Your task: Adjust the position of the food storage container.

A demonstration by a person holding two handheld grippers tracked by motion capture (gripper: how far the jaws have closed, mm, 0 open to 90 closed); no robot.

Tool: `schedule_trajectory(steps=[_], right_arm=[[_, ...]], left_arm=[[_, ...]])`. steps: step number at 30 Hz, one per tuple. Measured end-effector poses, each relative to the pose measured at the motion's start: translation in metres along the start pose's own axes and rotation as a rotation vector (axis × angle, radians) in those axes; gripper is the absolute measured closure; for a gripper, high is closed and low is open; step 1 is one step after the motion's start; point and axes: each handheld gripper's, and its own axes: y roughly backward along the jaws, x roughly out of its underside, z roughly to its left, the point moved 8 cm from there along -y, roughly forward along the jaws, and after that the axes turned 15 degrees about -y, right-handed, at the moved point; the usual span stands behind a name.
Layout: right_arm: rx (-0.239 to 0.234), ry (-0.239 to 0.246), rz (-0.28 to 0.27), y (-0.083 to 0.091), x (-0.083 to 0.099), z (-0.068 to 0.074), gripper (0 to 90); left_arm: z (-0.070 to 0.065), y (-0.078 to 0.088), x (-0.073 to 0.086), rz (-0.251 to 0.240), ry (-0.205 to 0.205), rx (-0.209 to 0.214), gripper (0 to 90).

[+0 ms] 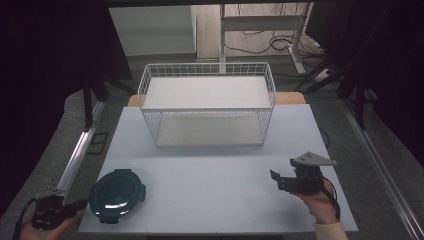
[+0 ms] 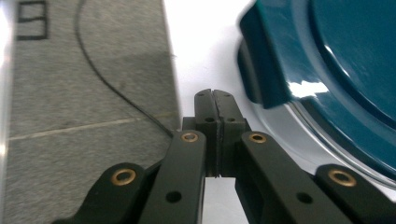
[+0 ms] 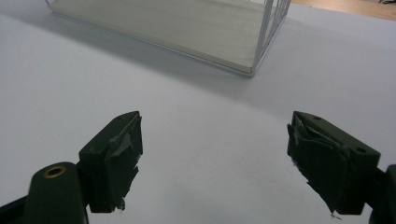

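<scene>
A round dark teal lidded container [image 1: 117, 194] sits at the near left corner of the white table [image 1: 215, 195]; its lid and clip [image 2: 327, 70] loom large in the left gripper view. My left gripper [image 1: 80, 204] is held just off the table's left edge beside the container, and its jaws are pressed together on nothing [image 2: 215, 100]. My right gripper [image 1: 274, 176] hovers over the near right of the table, pointing left. Its fingers stand wide apart [image 3: 215, 154] with bare tabletop between them.
A white wire two-tier rack [image 1: 207, 102] stands at the table's far middle, and its lower shelf corner [image 3: 252, 70] lies ahead of the right gripper. Grey floor and a thin cable [image 2: 107, 79] lie left of the table. Desk legs and cables are beyond.
</scene>
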Motion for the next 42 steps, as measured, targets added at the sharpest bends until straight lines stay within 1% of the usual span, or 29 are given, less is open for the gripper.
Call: schedule_trajectory(steps=[2, 3, 7, 8, 11, 14, 20, 24, 26, 29, 30, 32, 33, 36, 37, 42], right_arm=[[0.000, -0.004, -0.001, 0.000, 0.000, 0.000, 17.9], [0.001, -0.004, -0.002, 0.000, 0.000, 0.000, 17.9], [-0.001, 0.001, -0.001, -0.001, 0.000, 0.000, 17.8], [-0.003, 0.003, -0.001, -0.001, 0.000, 0.001, 17.7], [-0.002, 0.003, -0.001, -0.002, 0.000, 0.002, 17.7], [0.000, 0.009, 0.003, -0.003, 0.001, 0.002, 17.7], [0.001, 0.009, 0.003, -0.003, 0.001, 0.003, 17.7], [0.002, 0.008, 0.004, -0.004, 0.000, 0.003, 17.7], [0.001, 0.008, 0.005, -0.004, 0.001, 0.004, 17.7], [0.001, 0.010, 0.007, -0.004, 0.001, 0.005, 17.7], [0.001, 0.010, 0.006, -0.004, 0.000, 0.005, 17.7], [0.002, 0.010, 0.006, -0.004, 0.000, 0.005, 17.7], [0.004, 0.008, 0.005, -0.003, 0.000, 0.004, 17.7], [0.006, 0.006, 0.004, -0.003, 0.000, 0.003, 17.7], [0.007, 0.005, 0.004, -0.003, 0.000, 0.003, 17.7], [0.007, 0.004, 0.004, -0.002, -0.001, 0.004, 17.7]], left_arm=[[-0.003, -0.002, -0.002, -0.012, -0.001, 0.029, 89.9], [-0.003, -0.003, -0.003, -0.010, 0.002, 0.016, 89.8], [-0.003, -0.003, -0.002, -0.010, 0.018, 0.027, 89.8], [-0.002, -0.004, -0.003, -0.016, 0.029, 0.031, 89.9], [-0.002, -0.004, -0.003, -0.016, 0.026, 0.028, 90.0], [-0.003, -0.005, -0.006, -0.016, 0.023, 0.015, 90.0], [-0.004, -0.006, -0.007, -0.018, 0.021, 0.014, 90.0], [-0.006, -0.009, -0.011, -0.016, 0.013, 0.012, 90.0], [-0.008, -0.010, -0.013, -0.014, 0.010, 0.018, 90.0], [-0.013, -0.013, -0.018, -0.014, 0.000, 0.028, 90.0], [-0.016, -0.016, -0.021, -0.013, -0.008, 0.036, 90.0], [-0.018, -0.017, -0.022, -0.013, -0.013, 0.041, 90.0], [-0.021, -0.020, -0.026, -0.013, -0.017, 0.049, 90.0], [-0.024, -0.023, -0.029, -0.014, -0.021, 0.051, 90.0], [-0.026, -0.025, -0.033, -0.013, -0.027, 0.052, 90.0], [-0.033, -0.028, -0.037, -0.009, -0.046, 0.059, 90.0]])
